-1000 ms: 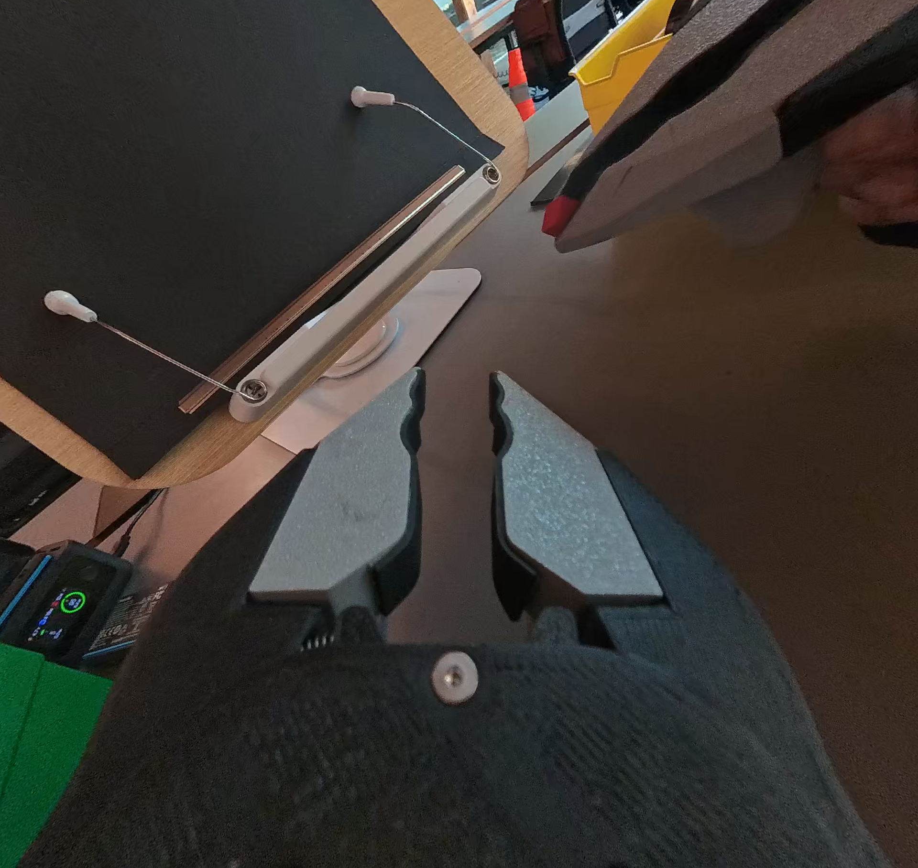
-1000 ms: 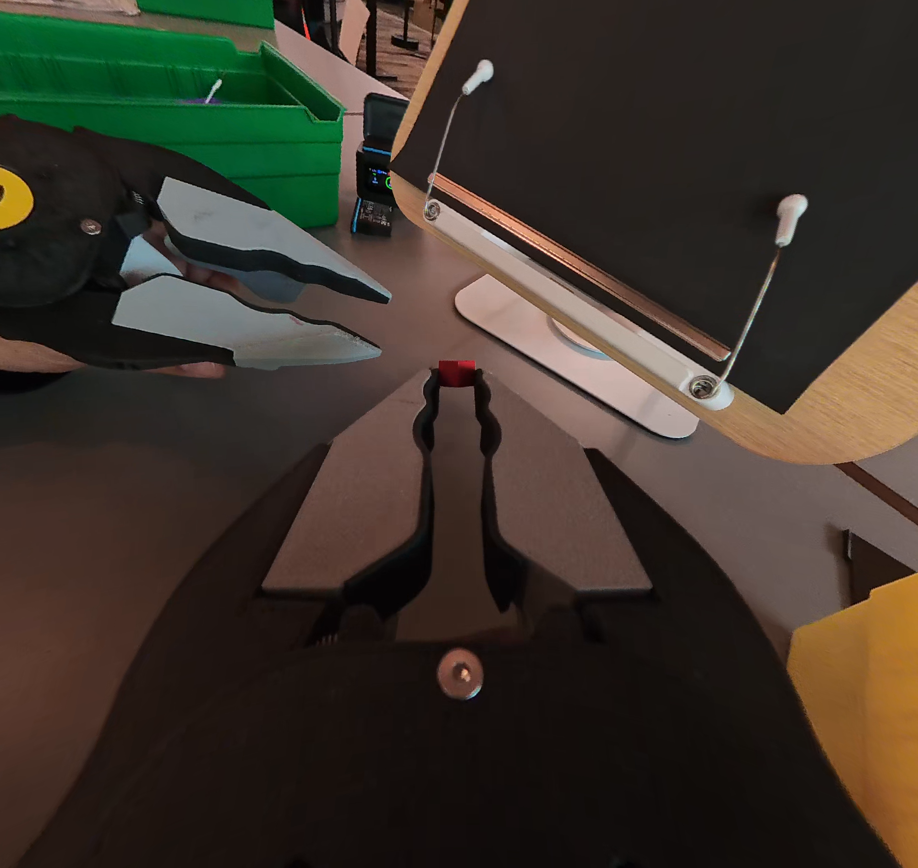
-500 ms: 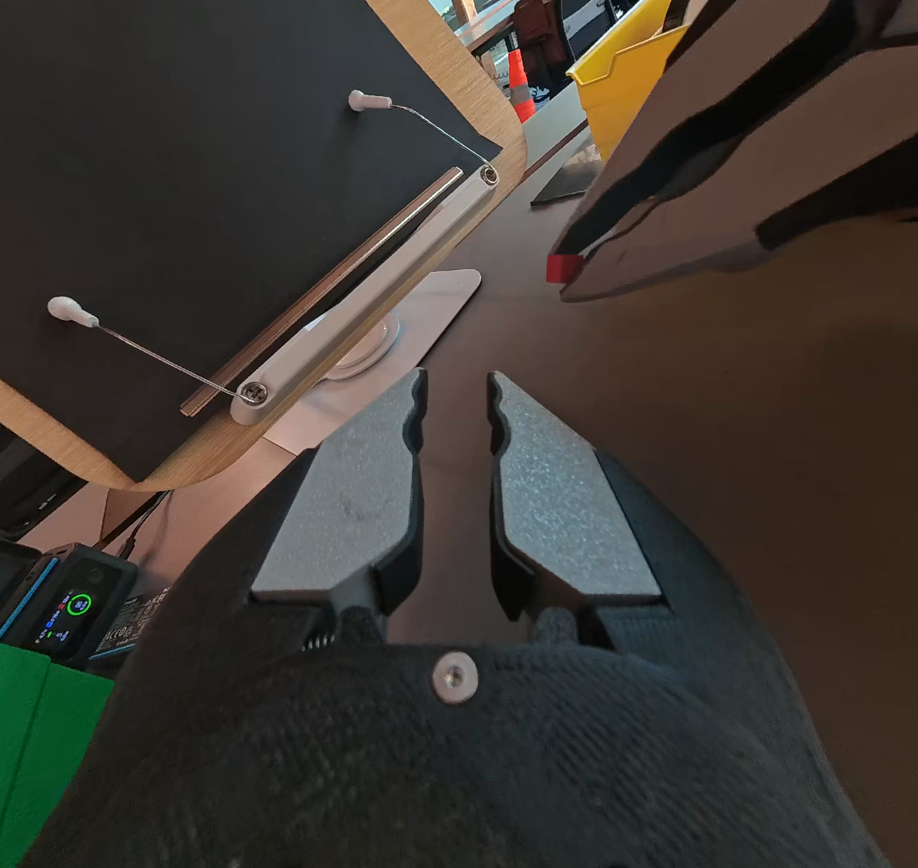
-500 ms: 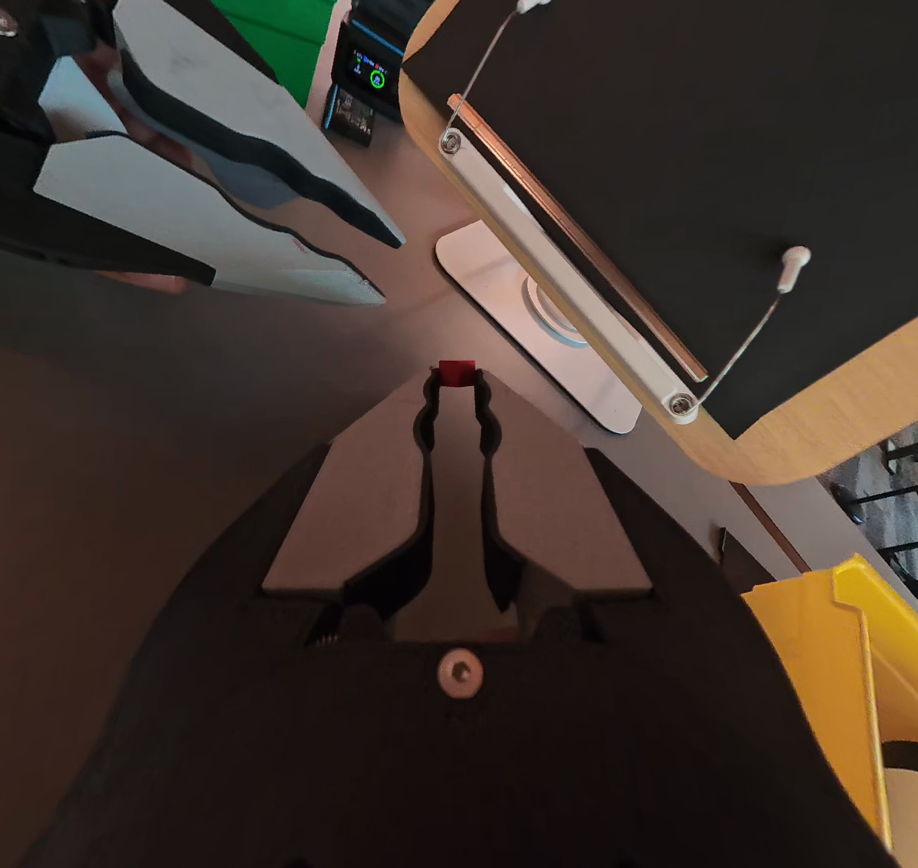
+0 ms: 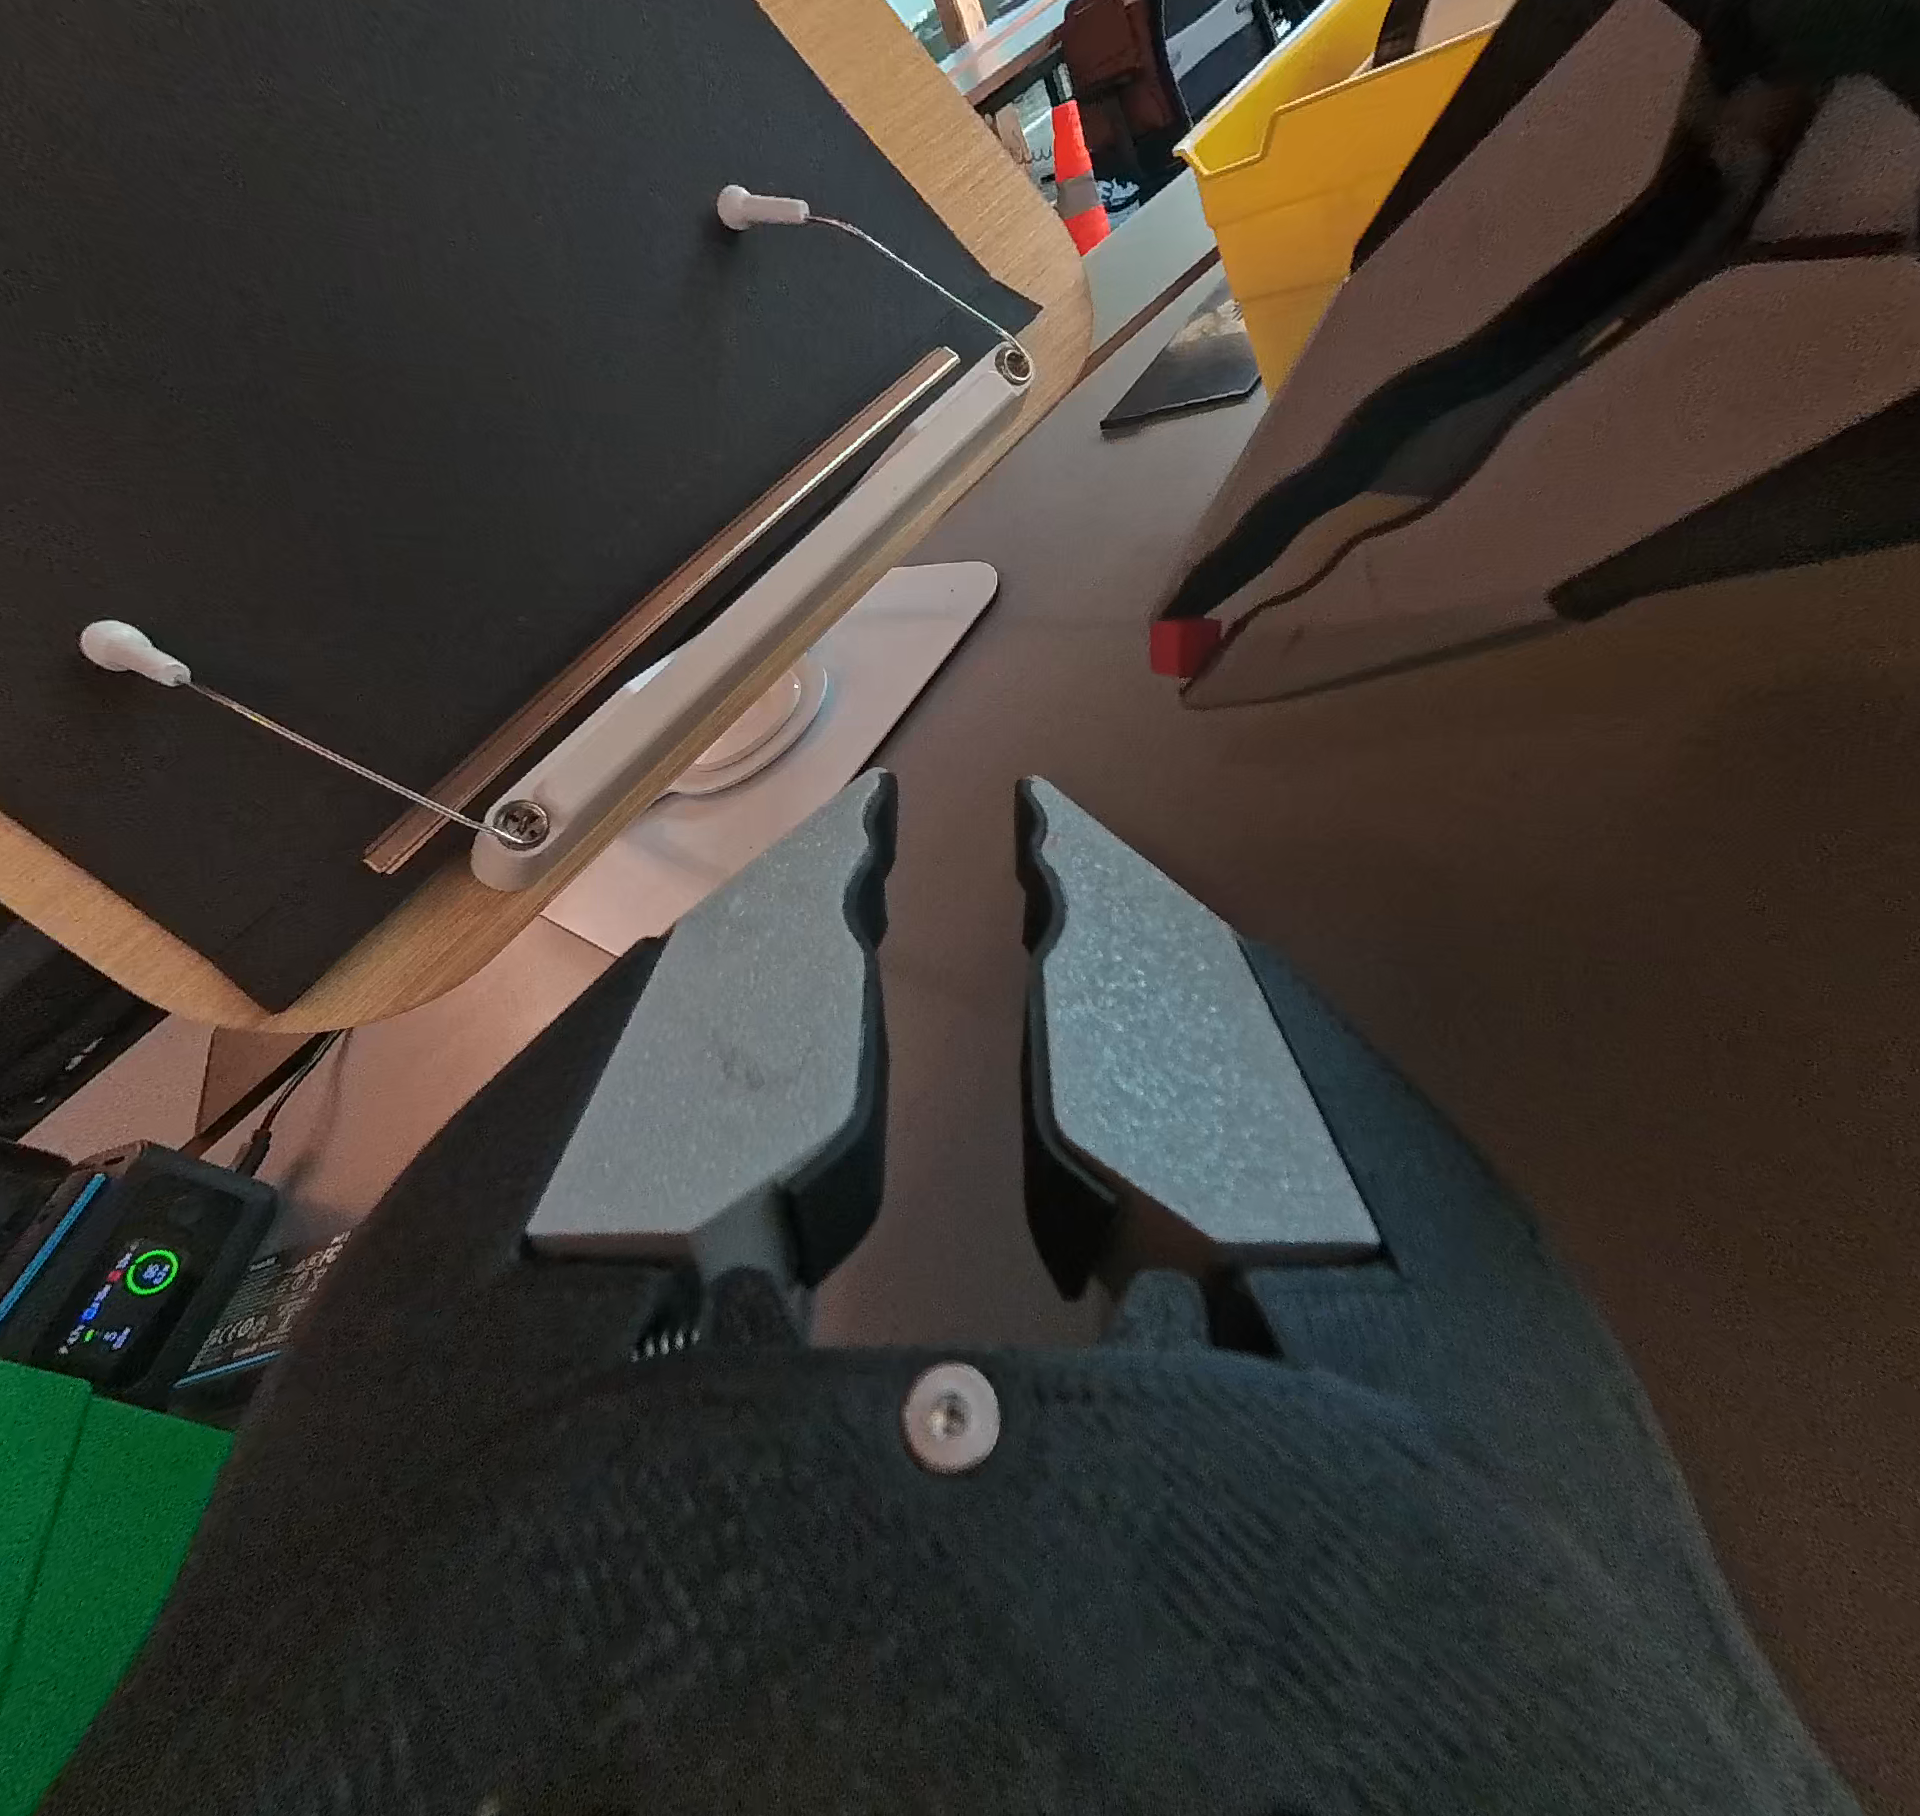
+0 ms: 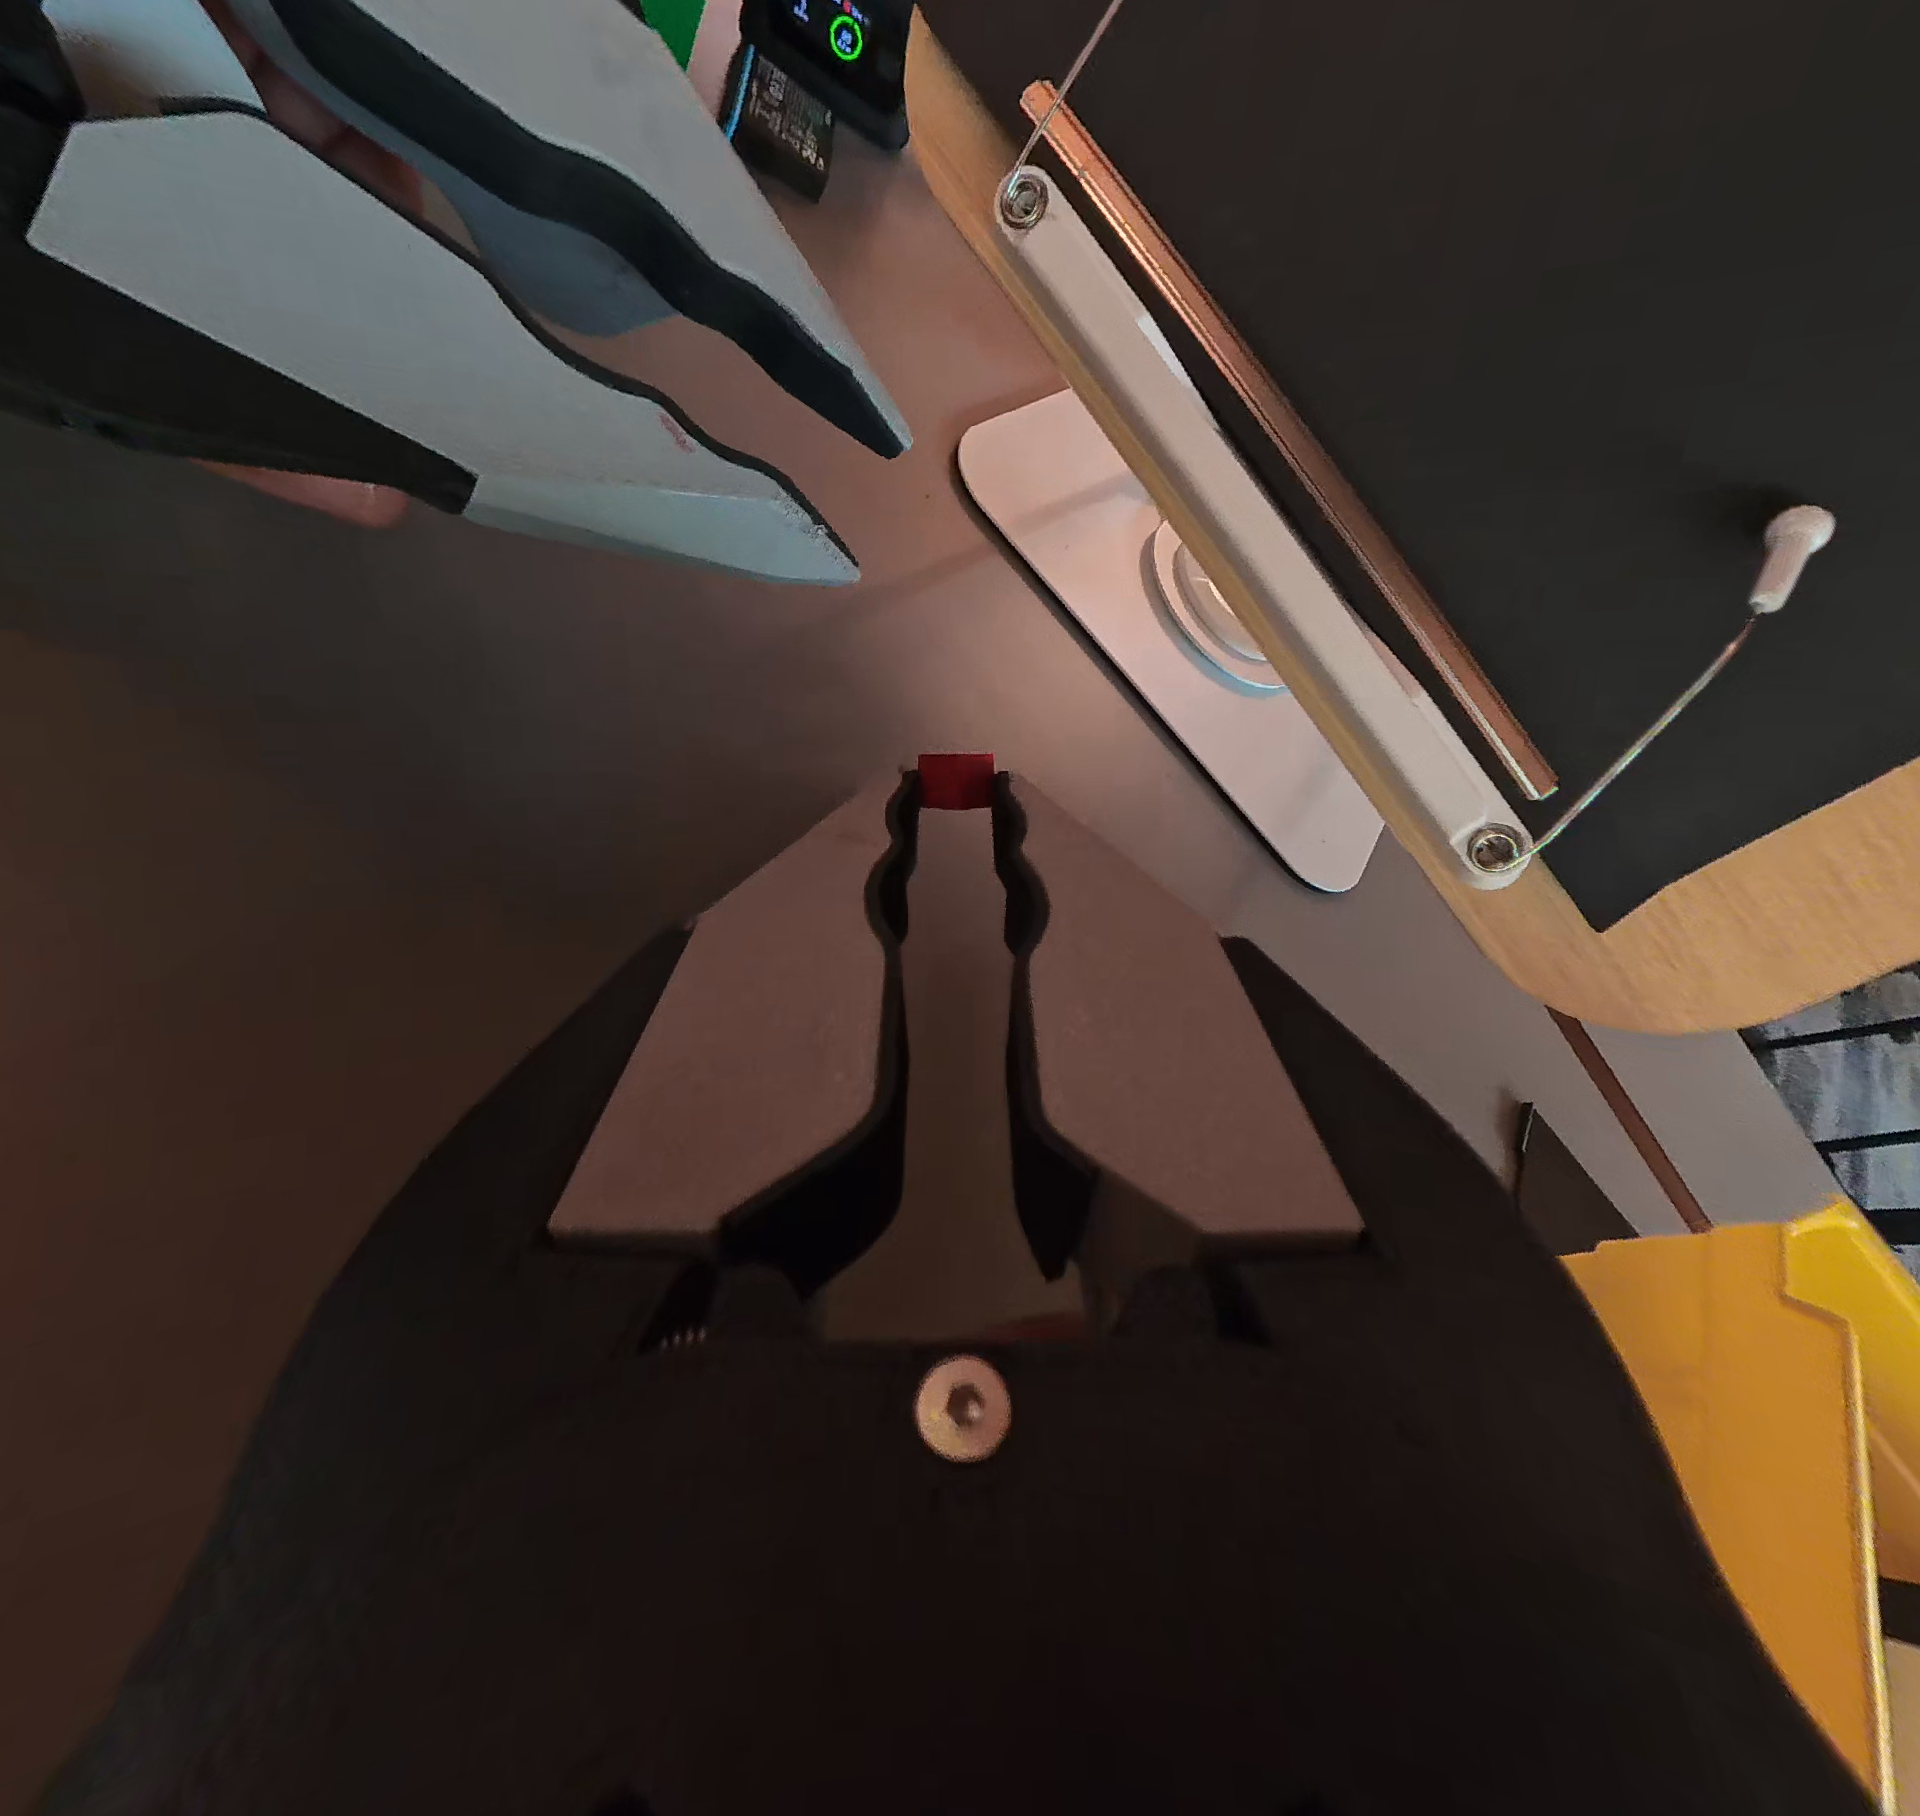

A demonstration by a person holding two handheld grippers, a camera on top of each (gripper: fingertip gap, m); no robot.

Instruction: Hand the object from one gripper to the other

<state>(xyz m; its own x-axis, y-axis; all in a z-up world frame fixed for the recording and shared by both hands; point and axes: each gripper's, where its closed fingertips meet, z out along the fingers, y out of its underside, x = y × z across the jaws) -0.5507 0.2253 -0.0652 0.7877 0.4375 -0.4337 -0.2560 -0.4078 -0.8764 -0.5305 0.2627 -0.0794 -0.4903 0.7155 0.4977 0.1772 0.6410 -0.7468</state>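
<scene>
A small red cube point(image 6: 956, 782) is pinched at the very tips of my right gripper point(image 6: 956, 792), which is shut on it above the brown table. In the left wrist view the cube point(image 5: 1181, 646) shows at the tip of the right gripper point(image 5: 1195, 660), up and to the right of my left gripper point(image 5: 954, 798). My left gripper is open and empty, with a clear gap between its grey fingers. In the right wrist view the left gripper point(image 6: 871, 509) comes in from the upper left, jaws apart, a short way from the cube.
A black board on a wooden stand point(image 5: 416, 332) with a white base point(image 5: 831, 665) stands behind the grippers. A yellow bin point(image 5: 1309, 145) is at the right, a green bin point(image 5: 62, 1517) and a small lit device point(image 5: 135, 1288) at the left. Left tips to right tips: about 5 centimeters. From my left tips it is roughly 30 centimeters to the small lit device point(image 5: 135, 1288); from my right, 35 centimeters. It is also in sight in the right wrist view point(image 6: 834, 20).
The right gripper with the cube has come lower and nearer to the left gripper. The left gripper has stayed open and almost still.
</scene>
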